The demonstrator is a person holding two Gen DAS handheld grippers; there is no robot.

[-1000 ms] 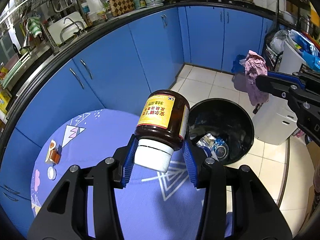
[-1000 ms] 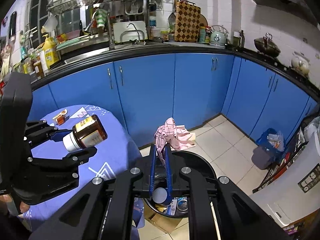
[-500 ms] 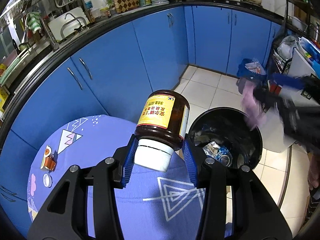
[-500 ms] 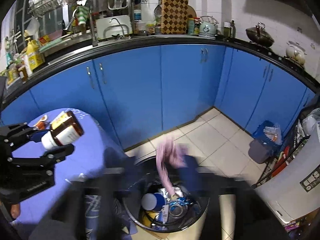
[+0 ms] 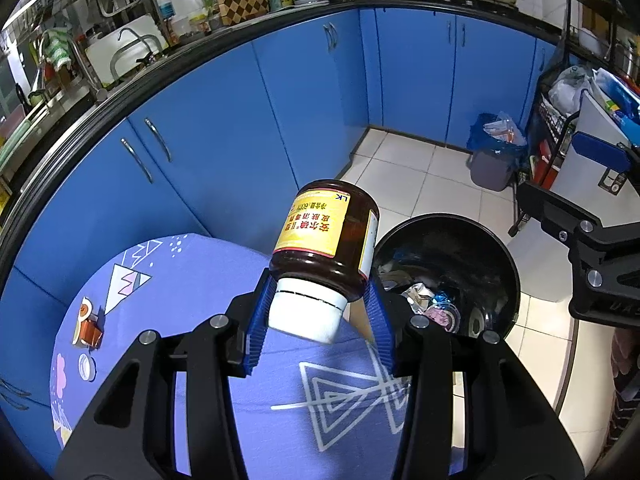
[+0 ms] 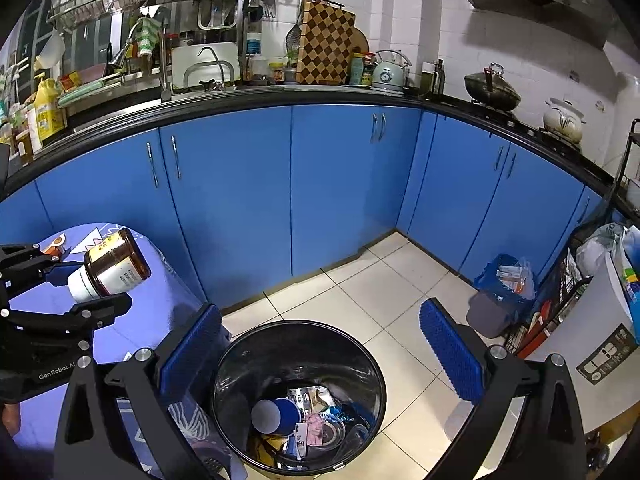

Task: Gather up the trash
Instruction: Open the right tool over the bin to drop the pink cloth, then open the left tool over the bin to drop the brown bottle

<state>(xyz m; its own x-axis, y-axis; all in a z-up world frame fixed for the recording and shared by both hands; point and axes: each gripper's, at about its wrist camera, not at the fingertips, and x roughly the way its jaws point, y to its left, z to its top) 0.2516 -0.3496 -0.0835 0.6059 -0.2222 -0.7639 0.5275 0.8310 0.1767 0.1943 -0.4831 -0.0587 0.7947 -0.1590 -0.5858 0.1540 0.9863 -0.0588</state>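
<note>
Over the bin (image 6: pixel 298 396), the right gripper (image 6: pixel 320 354) hung open and empty; left gripper (image 5: pixel 320 320) gripped the jar (image 5: pixel 326 248), not yet binned; scraps (image 5: pixel 86 328) remained on the table (image 5: pixel 200 276).

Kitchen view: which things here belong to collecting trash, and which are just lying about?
Job:
jar in left gripper
black bin
right gripper, open over the bin
scraps on the table

Lying about:
kettle
chequered board
pot
</note>
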